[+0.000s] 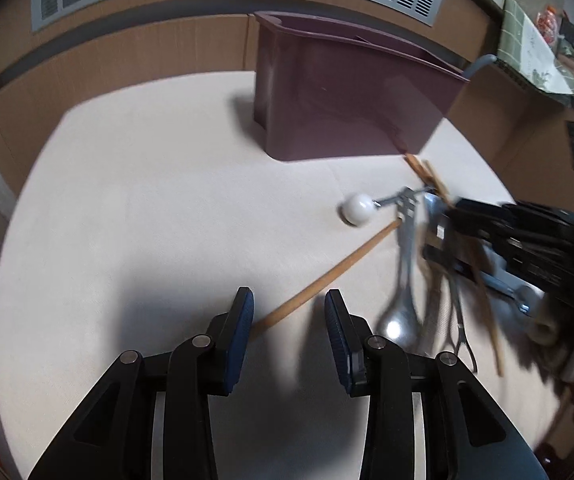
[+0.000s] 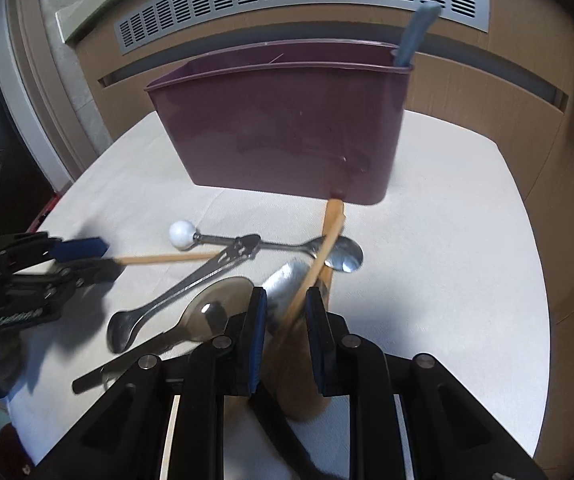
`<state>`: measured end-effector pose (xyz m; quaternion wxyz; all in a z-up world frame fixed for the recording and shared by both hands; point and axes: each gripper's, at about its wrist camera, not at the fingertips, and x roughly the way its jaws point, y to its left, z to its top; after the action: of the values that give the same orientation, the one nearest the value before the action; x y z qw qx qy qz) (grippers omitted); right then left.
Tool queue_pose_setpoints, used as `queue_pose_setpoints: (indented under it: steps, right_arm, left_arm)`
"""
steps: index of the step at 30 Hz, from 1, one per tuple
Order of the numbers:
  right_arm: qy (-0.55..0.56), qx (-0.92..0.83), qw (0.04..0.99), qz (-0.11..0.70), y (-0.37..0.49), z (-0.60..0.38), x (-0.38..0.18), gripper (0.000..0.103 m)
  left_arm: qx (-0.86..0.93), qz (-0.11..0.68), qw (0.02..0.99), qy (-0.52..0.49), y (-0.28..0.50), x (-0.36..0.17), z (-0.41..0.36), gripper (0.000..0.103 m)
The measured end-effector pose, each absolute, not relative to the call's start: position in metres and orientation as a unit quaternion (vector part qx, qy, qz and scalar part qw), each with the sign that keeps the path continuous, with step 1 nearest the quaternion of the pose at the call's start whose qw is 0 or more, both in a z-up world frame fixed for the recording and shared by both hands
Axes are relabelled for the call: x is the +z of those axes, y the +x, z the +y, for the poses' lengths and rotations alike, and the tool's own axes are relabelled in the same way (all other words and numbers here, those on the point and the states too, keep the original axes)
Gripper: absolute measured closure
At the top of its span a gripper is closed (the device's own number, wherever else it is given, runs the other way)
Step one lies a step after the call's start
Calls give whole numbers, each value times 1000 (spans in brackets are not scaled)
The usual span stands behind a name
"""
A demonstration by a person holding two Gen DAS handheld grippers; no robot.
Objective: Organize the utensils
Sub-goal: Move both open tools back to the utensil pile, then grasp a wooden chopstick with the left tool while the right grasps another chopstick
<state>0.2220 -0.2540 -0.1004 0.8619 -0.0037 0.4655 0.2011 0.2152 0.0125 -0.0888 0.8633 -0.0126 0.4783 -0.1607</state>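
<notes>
A purple caddy (image 1: pixel 347 92) (image 2: pixel 279 136) stands at the back of the white table (image 2: pixel 447 280), with a blue handle (image 2: pixel 415 36) sticking out of its right end. My left gripper (image 1: pixel 289 308) (image 2: pixel 107 258) is open, with the near end of a wooden chopstick (image 1: pixel 327 276) (image 2: pixel 167 258) between its fingers. The pads are not pressing on it. My right gripper (image 2: pixel 285 304) (image 1: pixel 437 232) sits low over the utensil pile, shut on a flat wooden utensil (image 2: pixel 333 220) that points at the caddy's base. A second chopstick (image 2: pixel 319 264) crosses diagonally between the same fingers.
Loose on the table lie a white ball-ended spoon (image 2: pixel 183 234) (image 1: pixel 357 209), a large metal spoon (image 2: pixel 215 304) (image 1: pixel 399 320), a pierced metal handle (image 2: pixel 191 284) and a dark-handled piece (image 2: pixel 119 372). A wooden panel with a vent grille (image 2: pixel 287 0) runs behind the table.
</notes>
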Motion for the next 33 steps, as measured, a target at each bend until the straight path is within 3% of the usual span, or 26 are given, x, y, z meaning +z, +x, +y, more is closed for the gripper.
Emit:
queue_pose_setpoints:
  steps: [5, 8, 15, 27, 33]
  right_arm:
    - [-34, 201, 856, 474, 232, -240, -108, 87]
    - [-46, 198, 860, 468, 230, -243, -107, 99]
    - [-18, 183, 874, 450, 215, -279, -95, 99]
    - [8, 179, 873, 453, 204, -298, -103, 99]
    - [16, 185, 871, 455, 203, -298, -105, 98]
  left_arm:
    - [-191, 493, 849, 3, 204, -88, 0, 65]
    - [-206, 489, 847, 33, 198, -88, -12, 65]
    - [-184, 481, 855, 62, 211, -89, -14, 87]
    - [-144, 510, 848, 22, 208, -88, 13, 87]
    - [-189, 508, 835, 92, 195, -88, -22, 87]
